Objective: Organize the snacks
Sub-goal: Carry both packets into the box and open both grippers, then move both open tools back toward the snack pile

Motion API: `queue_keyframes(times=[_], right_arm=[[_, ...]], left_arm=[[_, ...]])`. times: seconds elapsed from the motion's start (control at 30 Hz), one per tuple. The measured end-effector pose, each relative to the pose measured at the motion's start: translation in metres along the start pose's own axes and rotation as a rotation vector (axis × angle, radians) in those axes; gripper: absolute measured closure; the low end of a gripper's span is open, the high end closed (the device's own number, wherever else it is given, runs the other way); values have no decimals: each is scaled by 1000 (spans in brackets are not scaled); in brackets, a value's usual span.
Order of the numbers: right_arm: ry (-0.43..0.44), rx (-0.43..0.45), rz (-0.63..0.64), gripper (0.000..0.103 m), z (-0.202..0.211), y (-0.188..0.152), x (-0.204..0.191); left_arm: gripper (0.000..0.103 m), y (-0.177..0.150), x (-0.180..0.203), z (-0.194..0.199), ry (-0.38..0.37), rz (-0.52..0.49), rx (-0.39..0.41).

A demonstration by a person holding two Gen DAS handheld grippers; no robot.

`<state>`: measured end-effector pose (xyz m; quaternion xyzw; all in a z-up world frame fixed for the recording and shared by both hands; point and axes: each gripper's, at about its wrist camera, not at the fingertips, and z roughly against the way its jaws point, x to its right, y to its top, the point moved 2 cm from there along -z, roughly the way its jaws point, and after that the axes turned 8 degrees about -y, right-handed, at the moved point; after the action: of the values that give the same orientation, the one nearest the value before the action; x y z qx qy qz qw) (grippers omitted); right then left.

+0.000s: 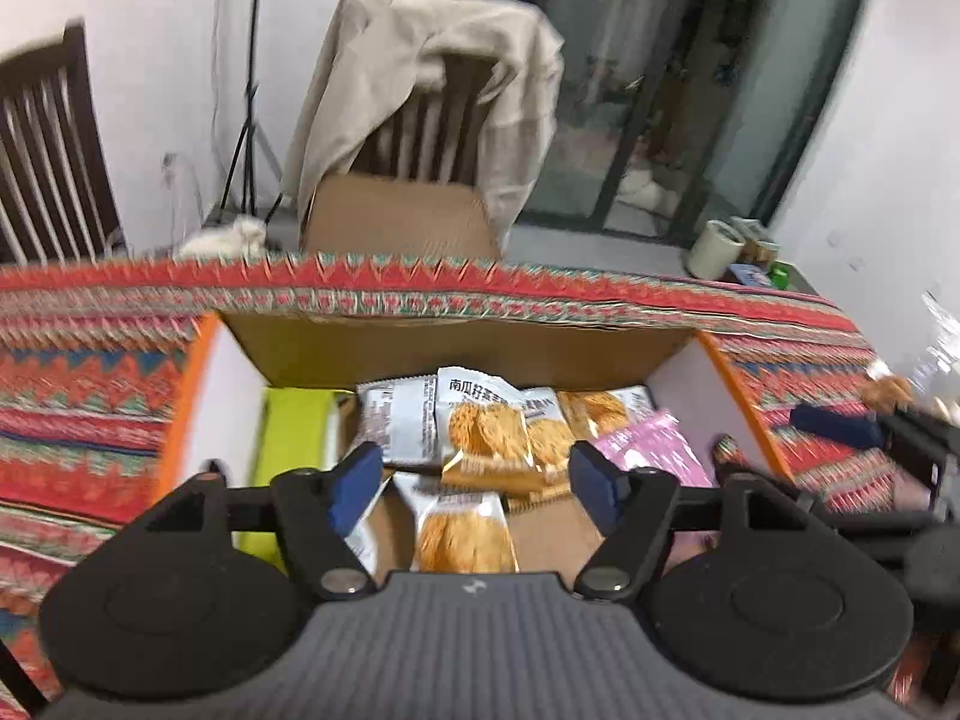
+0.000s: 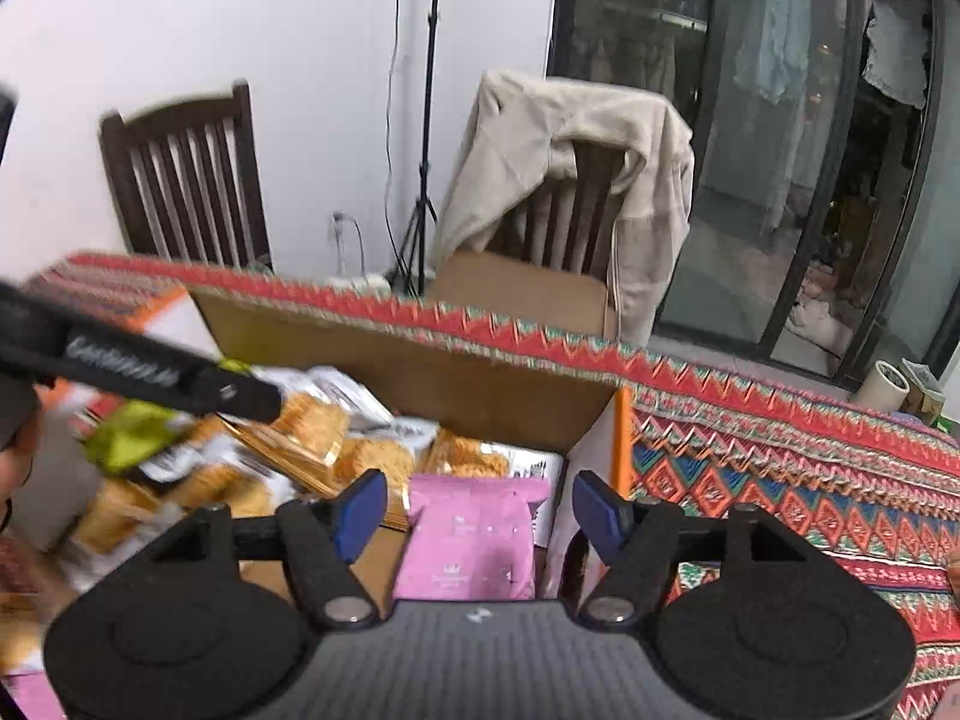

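An open cardboard box (image 1: 420, 342) with orange-edged flaps sits on the patterned tablecloth. Inside lie several orange-and-white cracker packets (image 1: 498, 426), a lime-green packet (image 1: 294, 426) at the left and a pink packet (image 1: 654, 450) at the right. My left gripper (image 1: 474, 480) is open and empty, hovering over the packets. My right gripper (image 2: 480, 507) is open and empty above the pink packet (image 2: 474, 534), by the box's right wall (image 2: 600, 438). The left gripper's arm (image 2: 150, 366) crosses the right wrist view over the cracker packets (image 2: 312, 426) and the green packet (image 2: 129, 432).
The red patterned tablecloth (image 2: 780, 468) covers the table around the box. A chair draped with a beige jacket (image 1: 432, 90) and holding a cardboard box (image 1: 396, 216) stands behind the table. A dark wooden chair (image 2: 186, 174) stands at the left. Tape roll (image 1: 714, 249) on the floor.
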<state>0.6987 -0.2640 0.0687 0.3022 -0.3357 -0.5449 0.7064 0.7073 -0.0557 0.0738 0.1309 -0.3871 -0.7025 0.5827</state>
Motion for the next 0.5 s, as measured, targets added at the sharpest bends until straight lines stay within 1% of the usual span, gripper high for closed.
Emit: queue_keyframes(times=[0.03, 0.1, 0.13, 0.17, 0.23, 0.37, 0.43, 0.5], right_arm=[[2, 19, 1, 33, 14, 0, 2], [7, 60, -5, 28, 45, -2, 5], [15, 83, -10, 23, 60, -6, 7], [26, 102, -17, 21, 78, -11, 8], [42, 123, -25, 22, 104, -19, 10], [53, 172, -24, 21, 161, -39, 11], [54, 198, -16, 21, 187, -47, 11], [62, 221, -10, 18, 215, -58, 8]], left_arm=[[23, -4, 3, 18, 0, -24, 15], [21, -12, 9, 53, 8, -67, 47], [19, -15, 11, 68, 7, -76, 63], [18, -20, 13, 86, 4, -86, 78], [14, -33, 17, 119, 5, -98, 111], [9, -66, 27, 176, 22, -142, 166], [4, -88, 33, 202, 36, -182, 207], [4, -112, 38, 221, 63, -212, 238]])
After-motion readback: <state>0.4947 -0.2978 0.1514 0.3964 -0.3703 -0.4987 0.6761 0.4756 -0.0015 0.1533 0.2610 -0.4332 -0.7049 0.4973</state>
